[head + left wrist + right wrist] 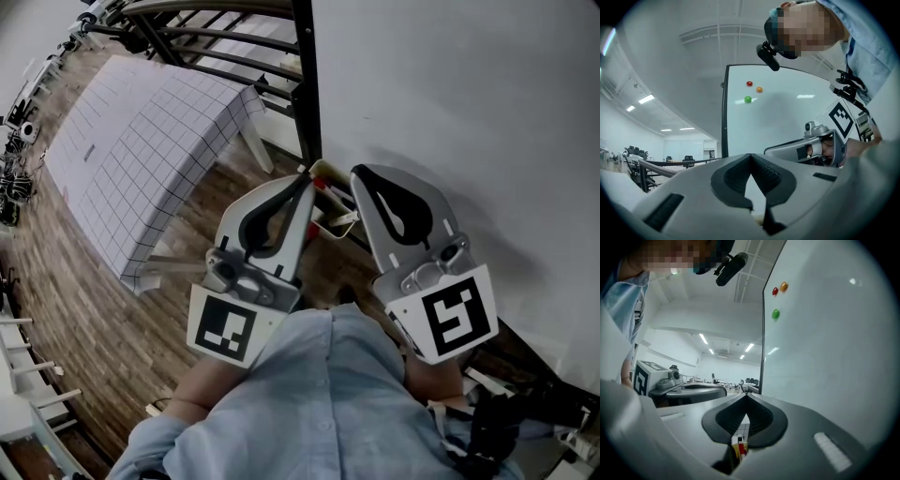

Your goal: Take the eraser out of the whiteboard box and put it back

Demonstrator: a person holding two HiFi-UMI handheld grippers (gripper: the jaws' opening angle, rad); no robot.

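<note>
At the whiteboard (450,94) edge, the box (339,222) sits between left gripper (303,180) and right gripper (361,176) tips; both clenched, empty.

Wood-plank floor (94,323), grid-cloth table (141,141), ceiling strip lights (646,99).

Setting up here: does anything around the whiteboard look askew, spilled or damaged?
Nothing stands out: the whiteboard is upright and clean, the box at its corner holds pens, and nothing is spilled.
</note>
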